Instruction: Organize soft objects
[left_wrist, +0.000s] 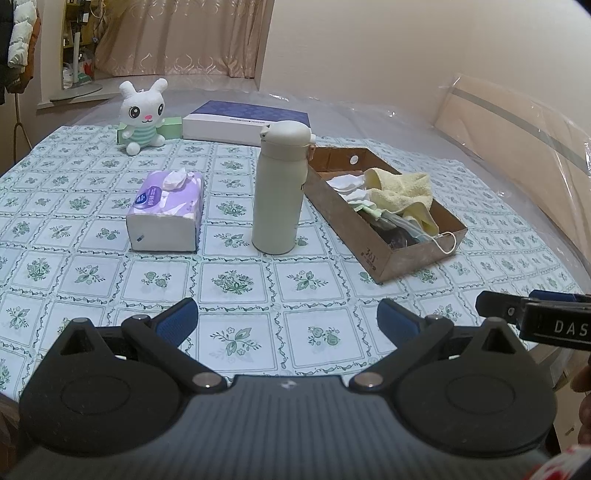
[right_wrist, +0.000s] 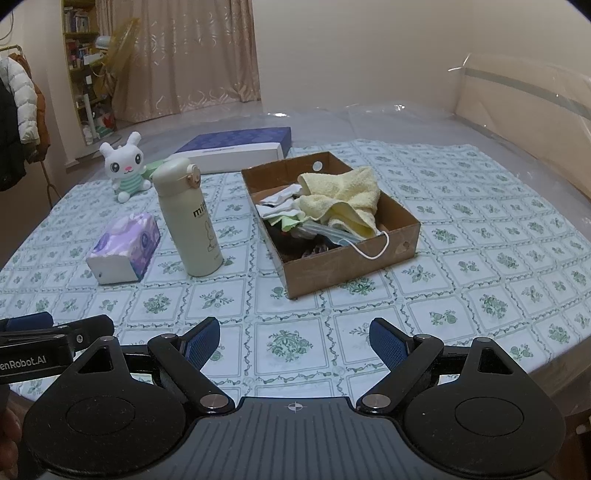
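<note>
A brown cardboard box (right_wrist: 354, 267) sits on the patterned tablecloth and holds a yellow towel (right_wrist: 343, 195), white and green cloths (right_wrist: 280, 210) and a face mask (right_wrist: 340, 236) whose loop hangs over the front wall. The same box (left_wrist: 373, 254) and towel (left_wrist: 402, 192) show at the right of the left wrist view. A white plush rabbit (left_wrist: 142, 118) sits at the far left, and a purple tissue pack (left_wrist: 166, 214) lies nearer. My left gripper (left_wrist: 286, 321) stands open over the near tablecloth, holding nothing. My right gripper (right_wrist: 293, 339) is open and empty too, short of the box.
A cream flask (left_wrist: 277, 188) stands upright between the tissue pack and the box. A flat blue and white box (left_wrist: 245, 122) and a green packet (left_wrist: 170, 127) lie at the back. Clear plastic sheeting (right_wrist: 517, 99) covers the far right. Coats (right_wrist: 18, 118) hang at the left.
</note>
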